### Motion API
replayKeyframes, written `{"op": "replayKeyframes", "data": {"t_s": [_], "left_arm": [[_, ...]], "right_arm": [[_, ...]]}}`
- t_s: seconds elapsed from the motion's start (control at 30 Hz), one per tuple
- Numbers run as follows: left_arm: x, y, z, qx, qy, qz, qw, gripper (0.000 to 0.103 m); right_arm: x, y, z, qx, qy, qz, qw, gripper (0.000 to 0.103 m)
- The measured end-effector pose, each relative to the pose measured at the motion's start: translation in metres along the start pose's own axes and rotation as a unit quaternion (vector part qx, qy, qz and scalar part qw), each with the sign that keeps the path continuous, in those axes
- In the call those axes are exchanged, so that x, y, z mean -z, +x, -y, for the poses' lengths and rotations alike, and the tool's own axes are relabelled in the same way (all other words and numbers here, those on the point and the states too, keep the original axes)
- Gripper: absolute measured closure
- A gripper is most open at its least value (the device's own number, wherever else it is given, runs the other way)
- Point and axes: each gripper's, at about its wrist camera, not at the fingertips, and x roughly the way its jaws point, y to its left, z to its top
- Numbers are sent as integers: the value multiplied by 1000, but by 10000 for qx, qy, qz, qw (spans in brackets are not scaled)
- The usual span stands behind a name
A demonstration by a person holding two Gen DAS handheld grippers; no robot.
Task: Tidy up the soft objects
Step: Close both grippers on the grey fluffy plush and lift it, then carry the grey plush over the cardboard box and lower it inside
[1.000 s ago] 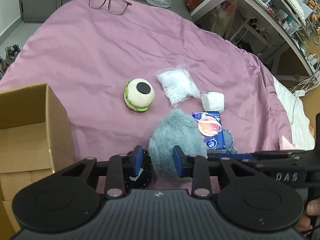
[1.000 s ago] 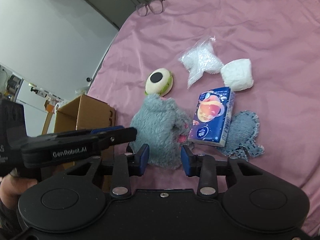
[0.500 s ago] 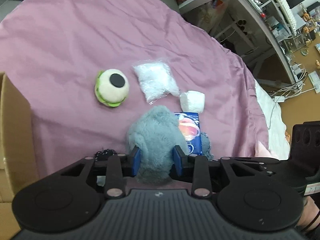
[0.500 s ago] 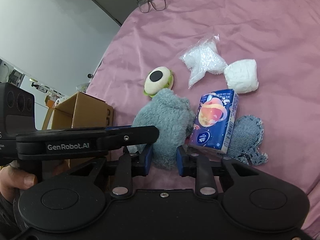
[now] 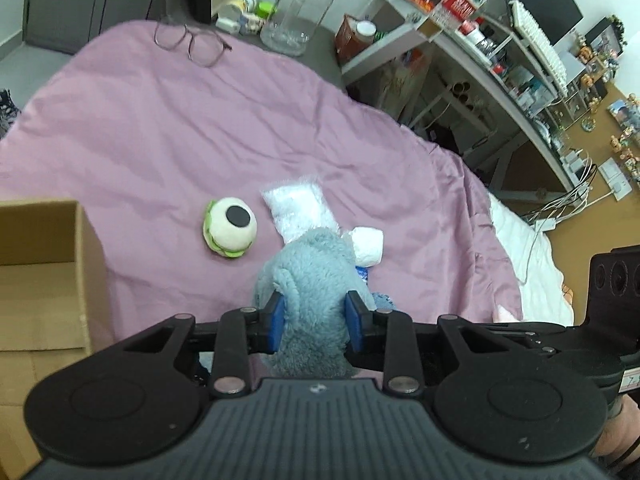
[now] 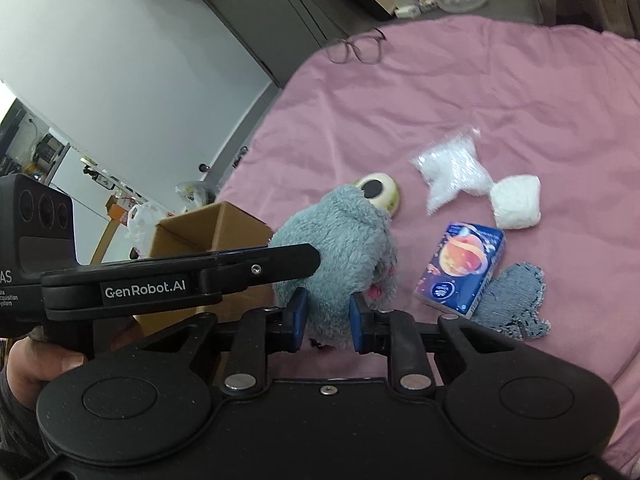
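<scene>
Up it comes: your two grippers have closed in on the grey plush toy (image 5: 310, 276) since a second ago, and it now rides off the bedspread instead of lying flat beside the tissue pack (image 6: 460, 268). You're working over a pink bedspread (image 5: 160, 136), wrinkled, with glasses (image 5: 192, 42) at its far edge, a clear jar (image 5: 296, 10) beyond them, and cluttered shelving (image 5: 500, 52) along the right of the room. An open cardboard box (image 5: 44, 272) sits at your left.

Your left gripper (image 5: 316, 322) is clamped on the plush toy, blue pads pressed into the fur on both sides. Your right gripper (image 6: 326, 318) pinches the same toy lower down, fur bulging between its pads, and the left tool crosses just in front of it.

Left behind on the cloth: the eyeball toy (image 5: 230, 226), the clear bag of white filling (image 6: 452, 170), a white bundle (image 6: 516, 202) just beside it, and the denim piece (image 6: 512, 300) tucked against the tissue pack.
</scene>
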Motion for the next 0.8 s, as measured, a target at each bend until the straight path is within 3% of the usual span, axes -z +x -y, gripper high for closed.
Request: {"op": "replayKeyframes", "data": {"t_s": [0.33, 0.8], "left_arm": [[9, -55, 0, -97, 115, 495, 9987, 72], [30, -122, -40, -308, -41, 874, 9957, 72]], "right_arm": [[3, -17, -47, -74, -377, 334, 9987, 82], [20, 3, -112, -333, -694, 418, 9962, 82]]}}
